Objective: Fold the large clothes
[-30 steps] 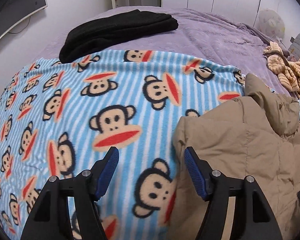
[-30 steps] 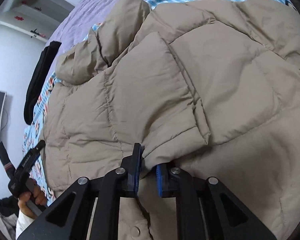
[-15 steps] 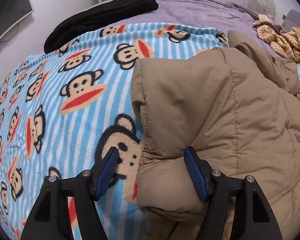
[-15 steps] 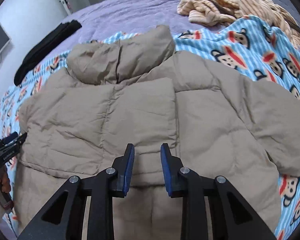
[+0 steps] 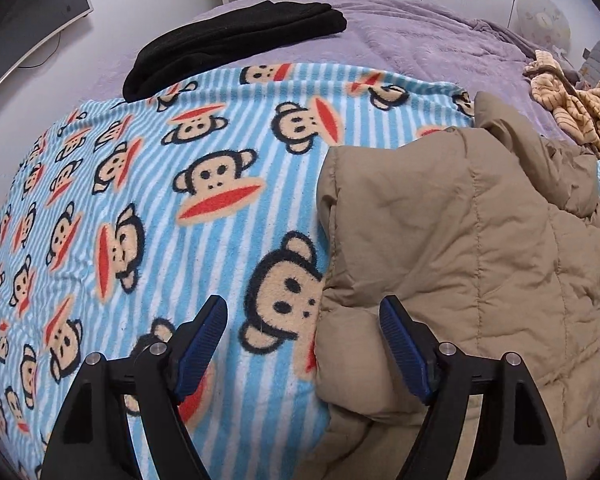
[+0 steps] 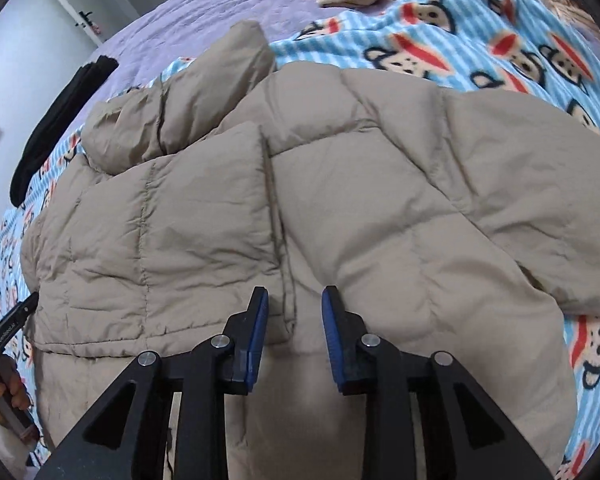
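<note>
A tan puffer jacket (image 6: 380, 220) lies spread on the monkey-print blanket (image 5: 140, 200), hood (image 6: 204, 92) toward the far side. One sleeve (image 6: 160, 240) is folded across its front; the other (image 6: 540, 220) lies out to the right. My right gripper (image 6: 296, 294) hovers open over the jacket's middle, by the folded sleeve's cuff, gripping nothing. My left gripper (image 5: 302, 308) is at the jacket's left edge (image 5: 332, 280), jaws opening wide. One finger is over the blanket, the other over the jacket, and neither pad presses the cloth. It also shows in the right wrist view as the left gripper (image 6: 12, 320).
A folded black garment (image 5: 236, 40) lies at the blanket's far edge on the purple bedspread (image 5: 420, 40). A heap of striped beige clothes (image 5: 572, 108) sits at the far right. A screen (image 5: 32, 20) hangs on the left wall. A hand (image 6: 4, 392) holds the left gripper.
My right gripper let go of the sleeve cuff, drew back and widened. My left gripper swung over the jacket's edge, then shifted back left with its jaws spreading.
</note>
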Available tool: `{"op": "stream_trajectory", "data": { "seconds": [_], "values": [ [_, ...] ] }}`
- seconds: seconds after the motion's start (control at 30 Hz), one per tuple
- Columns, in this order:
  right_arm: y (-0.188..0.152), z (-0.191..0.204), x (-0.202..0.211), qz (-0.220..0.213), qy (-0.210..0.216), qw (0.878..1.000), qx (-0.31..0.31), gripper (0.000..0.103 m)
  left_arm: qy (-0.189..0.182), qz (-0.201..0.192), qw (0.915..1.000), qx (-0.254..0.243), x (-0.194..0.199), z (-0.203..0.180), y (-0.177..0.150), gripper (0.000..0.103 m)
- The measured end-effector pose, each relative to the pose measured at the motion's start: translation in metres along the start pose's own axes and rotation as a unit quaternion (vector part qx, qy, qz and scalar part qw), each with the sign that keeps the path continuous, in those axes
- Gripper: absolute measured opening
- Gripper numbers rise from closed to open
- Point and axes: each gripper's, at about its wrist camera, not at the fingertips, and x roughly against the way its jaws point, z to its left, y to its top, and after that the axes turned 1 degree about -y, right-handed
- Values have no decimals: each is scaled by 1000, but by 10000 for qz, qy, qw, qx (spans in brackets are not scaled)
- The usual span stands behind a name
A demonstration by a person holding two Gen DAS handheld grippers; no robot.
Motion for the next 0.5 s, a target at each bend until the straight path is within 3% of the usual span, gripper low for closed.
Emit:
{"op": "stream_trajectory", "data": {
  "seconds": [0.13, 0.5],
  "values": [
    [-19, -9, 17, 22, 88, 9997, -217, 41, -125, 90, 9997, -202, 18, -16, -10, 80],
    [-56, -29, 39, 280, 754, 9935, -800, 56, -816, 463, 9926, -776, 58, -107, -62, 80]
  ]
}}
